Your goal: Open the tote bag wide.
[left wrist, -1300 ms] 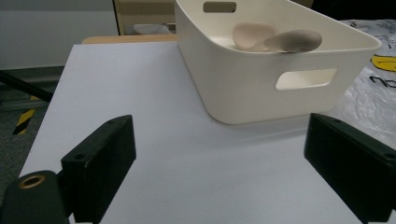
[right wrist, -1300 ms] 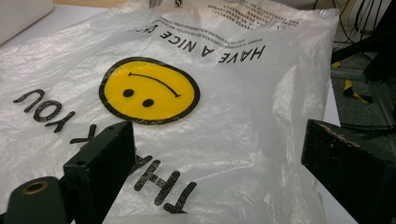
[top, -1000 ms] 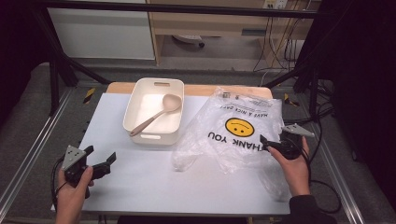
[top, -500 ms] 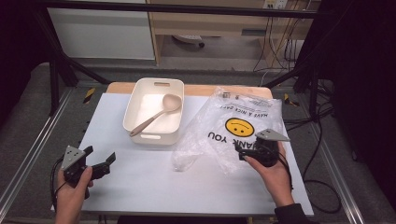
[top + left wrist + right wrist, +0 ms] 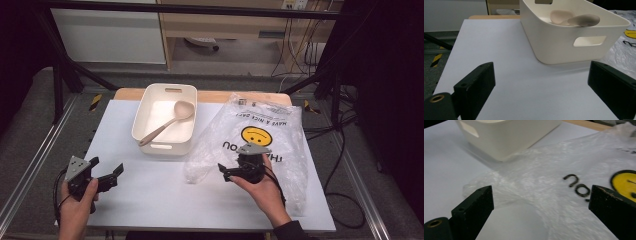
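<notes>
The right gripper sits over the near part of the clear plastic bag, held in the person's right hand, whose forearm enters from the near table edge. Its jaws point left toward the bag's crumpled left end and stand wide apart, holding nothing. In the right gripper view the bag lies flat between and beyond the jaws, with black lettering and a yellow smiley face toward the right.

The left gripper rests near the near-left corner of the table, held in the left hand. Its jaws point right and slightly away from the person, spread wide and empty. In the left gripper view the bare table surface lies between the jaws.

The bag covers the right half of the table, from the far edge almost to the near edge, with its right side at the right table edge. Its left end lies just beside the white plastic bin, which stands at the far centre of the table. A beige ladle lies inside the bin, bowl toward the far right corner.

Open table surface extends between the two grippers and along the left edge.
</notes>
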The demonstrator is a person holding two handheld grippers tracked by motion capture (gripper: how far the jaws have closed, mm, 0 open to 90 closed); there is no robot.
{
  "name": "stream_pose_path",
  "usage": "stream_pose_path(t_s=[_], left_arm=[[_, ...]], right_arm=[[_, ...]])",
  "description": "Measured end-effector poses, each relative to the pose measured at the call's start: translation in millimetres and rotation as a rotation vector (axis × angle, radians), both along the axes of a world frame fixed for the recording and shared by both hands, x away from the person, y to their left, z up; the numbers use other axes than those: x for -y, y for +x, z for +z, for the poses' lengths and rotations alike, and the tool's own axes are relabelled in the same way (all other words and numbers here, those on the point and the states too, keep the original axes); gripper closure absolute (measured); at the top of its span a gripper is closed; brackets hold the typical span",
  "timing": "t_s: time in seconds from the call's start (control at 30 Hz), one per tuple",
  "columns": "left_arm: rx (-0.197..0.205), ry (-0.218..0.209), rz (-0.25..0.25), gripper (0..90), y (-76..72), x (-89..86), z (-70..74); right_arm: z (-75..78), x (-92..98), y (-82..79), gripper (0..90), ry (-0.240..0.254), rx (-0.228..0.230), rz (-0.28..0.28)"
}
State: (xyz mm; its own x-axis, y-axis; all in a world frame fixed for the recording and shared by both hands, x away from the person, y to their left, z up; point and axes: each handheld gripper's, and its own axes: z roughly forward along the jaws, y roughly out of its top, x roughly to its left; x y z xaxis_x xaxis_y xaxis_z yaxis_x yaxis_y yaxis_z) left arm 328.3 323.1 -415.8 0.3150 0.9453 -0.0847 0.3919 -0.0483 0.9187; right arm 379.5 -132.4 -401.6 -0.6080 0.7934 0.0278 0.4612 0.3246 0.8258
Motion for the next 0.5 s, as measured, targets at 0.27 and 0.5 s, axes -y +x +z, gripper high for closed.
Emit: stream_pose_path(t_s=[0.27, 0.5], left_arm=[[-0.005, 0.000, 0.004, 7.2, 0.4, -0.4, -0.6], [-0.008, 0.002, 0.001, 7.3, 0.5, -0.7, -0.9]], right_arm=[[-15.0, -49.9, -0.8, 10.4, -0.042, -0.041, 0.143], [-28.5, -83.7, 2.9, 11.6, -0.047, -0.084, 0.215]])
